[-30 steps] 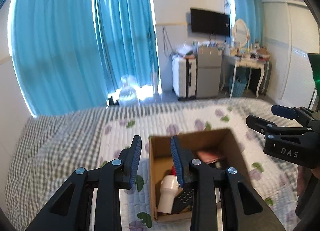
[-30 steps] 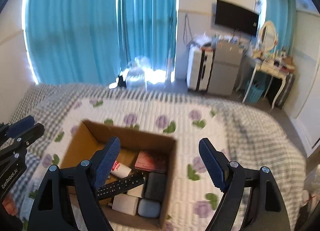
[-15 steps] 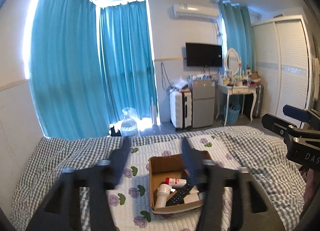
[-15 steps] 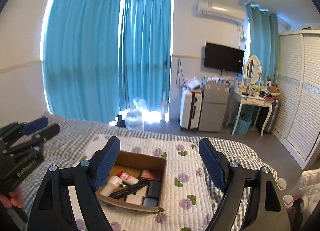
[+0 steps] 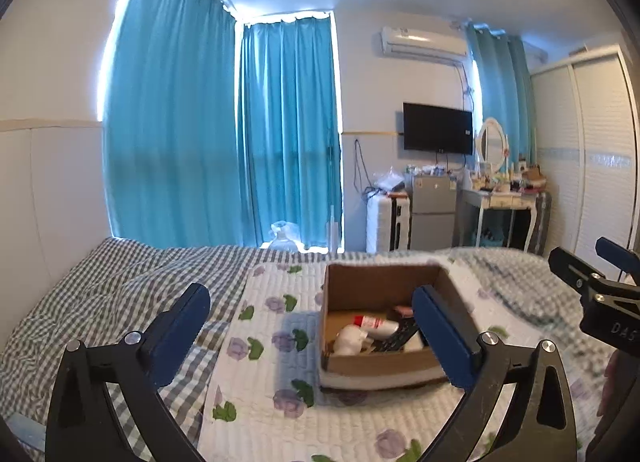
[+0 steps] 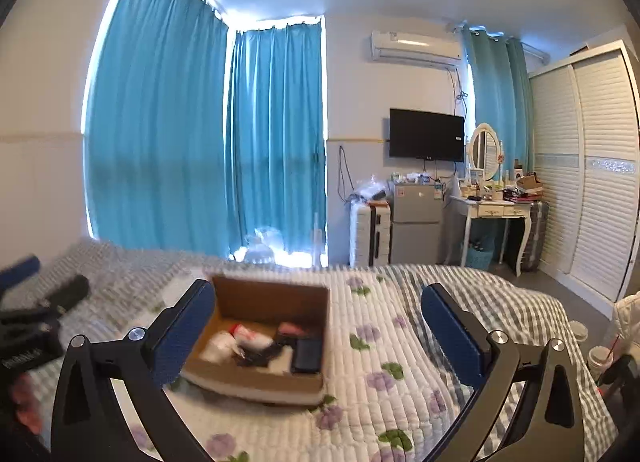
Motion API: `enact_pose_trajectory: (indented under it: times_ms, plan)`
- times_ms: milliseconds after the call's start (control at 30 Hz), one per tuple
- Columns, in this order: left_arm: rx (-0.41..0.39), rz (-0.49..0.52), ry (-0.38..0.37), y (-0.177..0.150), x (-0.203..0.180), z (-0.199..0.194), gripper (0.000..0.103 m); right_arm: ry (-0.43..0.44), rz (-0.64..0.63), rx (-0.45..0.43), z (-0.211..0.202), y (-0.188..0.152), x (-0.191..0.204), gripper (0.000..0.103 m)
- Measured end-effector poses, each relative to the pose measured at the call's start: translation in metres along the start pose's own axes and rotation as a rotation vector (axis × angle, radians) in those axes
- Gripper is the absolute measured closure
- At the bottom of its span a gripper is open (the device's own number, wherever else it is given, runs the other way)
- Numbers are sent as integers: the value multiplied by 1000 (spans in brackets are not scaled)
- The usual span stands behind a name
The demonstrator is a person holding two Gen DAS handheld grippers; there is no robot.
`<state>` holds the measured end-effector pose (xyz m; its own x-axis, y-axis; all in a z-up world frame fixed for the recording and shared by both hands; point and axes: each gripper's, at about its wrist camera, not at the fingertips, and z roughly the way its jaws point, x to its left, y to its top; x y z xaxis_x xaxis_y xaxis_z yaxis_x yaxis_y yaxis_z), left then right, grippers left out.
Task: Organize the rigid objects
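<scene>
An open cardboard box [image 5: 384,278] sits on the flowered quilt of a bed; it also shows in the right wrist view [image 6: 272,298]. Inside lie a white bottle [image 5: 351,340], a red-capped tube [image 5: 374,324], a black remote [image 5: 400,338], a dark case [image 6: 307,356] and a pink item [image 6: 290,328]. My left gripper [image 5: 310,326] is open and empty, held back above the bed before the box. My right gripper [image 6: 316,326] is open and empty, also back from the box. Each gripper shows at the edge of the other's view.
The bed has a white flowered quilt [image 6: 380,342] over a grey checked cover [image 5: 132,282]. Beyond it are blue curtains [image 5: 288,134], a suitcase [image 6: 370,236], a small fridge [image 6: 416,222], a dressing table [image 6: 500,208], a wall TV [image 6: 426,134] and a white wardrobe [image 6: 588,166].
Both grippers pulled up and back from the box, so it looks smaller and farther. The left gripper's jaws opened wide from a narrow gap. The right stayed open.
</scene>
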<state>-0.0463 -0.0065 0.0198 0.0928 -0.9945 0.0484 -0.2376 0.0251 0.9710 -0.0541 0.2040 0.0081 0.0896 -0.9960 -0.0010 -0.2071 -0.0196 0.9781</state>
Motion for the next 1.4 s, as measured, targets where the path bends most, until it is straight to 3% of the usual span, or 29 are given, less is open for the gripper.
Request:
enact_pose_trajectory:
  times_ms: [233, 1400]
  plan:
    - [22, 43, -22, -20, -13, 2, 0, 6, 49, 67, 18, -36, -9, 0]
    - [90, 0, -32, -32, -9, 5, 0, -1, -17, 90, 25, -49, 6, 0]
